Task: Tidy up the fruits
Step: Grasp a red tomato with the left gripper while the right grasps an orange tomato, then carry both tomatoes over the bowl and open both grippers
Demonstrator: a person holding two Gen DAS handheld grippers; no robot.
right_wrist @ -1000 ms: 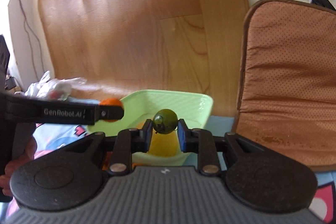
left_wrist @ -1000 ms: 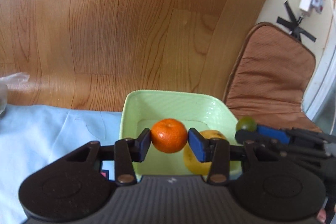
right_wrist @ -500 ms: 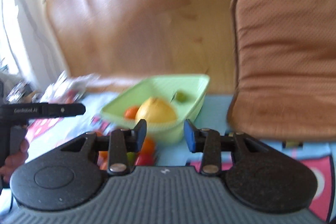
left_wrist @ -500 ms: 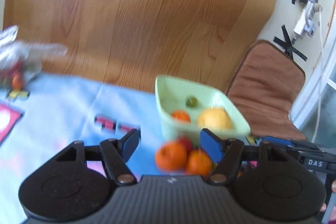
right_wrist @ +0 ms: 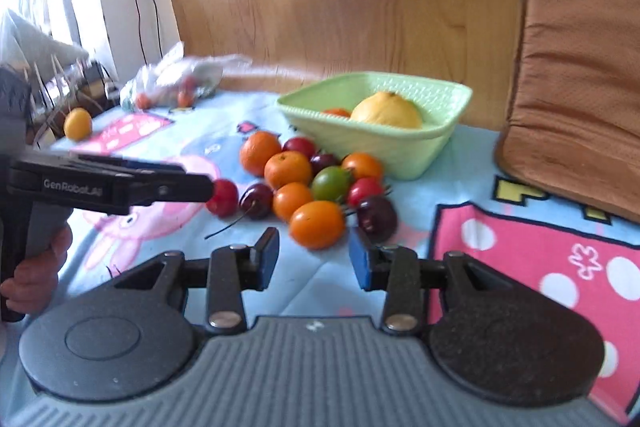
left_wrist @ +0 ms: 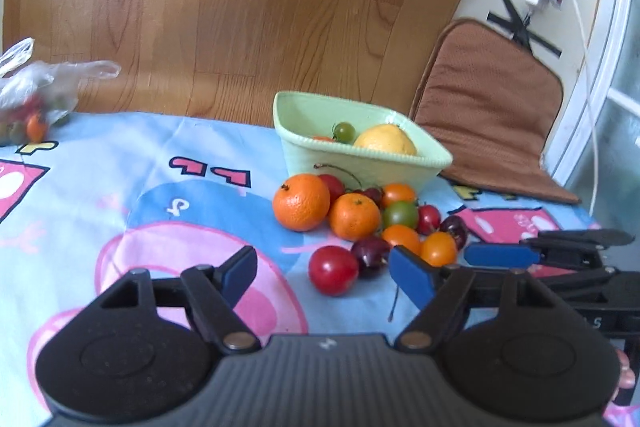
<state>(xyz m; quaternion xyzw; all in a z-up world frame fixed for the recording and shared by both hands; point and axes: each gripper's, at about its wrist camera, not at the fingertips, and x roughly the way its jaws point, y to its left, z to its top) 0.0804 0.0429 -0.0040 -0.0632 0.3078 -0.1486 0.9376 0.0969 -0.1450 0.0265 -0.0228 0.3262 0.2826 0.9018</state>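
Note:
A pale green bowl (left_wrist: 296,151) (right_wrist: 400,155) stands on the cartoon tablecloth and holds a yellow lemon (left_wrist: 385,140) (right_wrist: 386,111), a small green tomato (left_wrist: 344,131) and an orange fruit. In front of it lies a pile of fruit: two mandarins (left_wrist: 301,202) (left_wrist: 354,217), a red tomato (left_wrist: 333,270), a green tomato (right_wrist: 331,182), orange tomatoes (right_wrist: 317,224) and dark cherries (right_wrist: 377,214). My left gripper (left_wrist: 322,276) is open and empty just before the red tomato. My right gripper (right_wrist: 313,257) is open and empty just before an orange tomato.
A brown cushion (left_wrist: 484,107) (right_wrist: 576,83) leans at the right behind the bowl. A clear plastic bag with small fruit (left_wrist: 32,99) (right_wrist: 176,83) lies at the far left by the wooden board. A lone yellow fruit (right_wrist: 77,123) sits at the left edge.
Both grippers released their fruit into the bowl, the mandarin and the green tomato, opened, and pulled back and down to the pile on the cloth.

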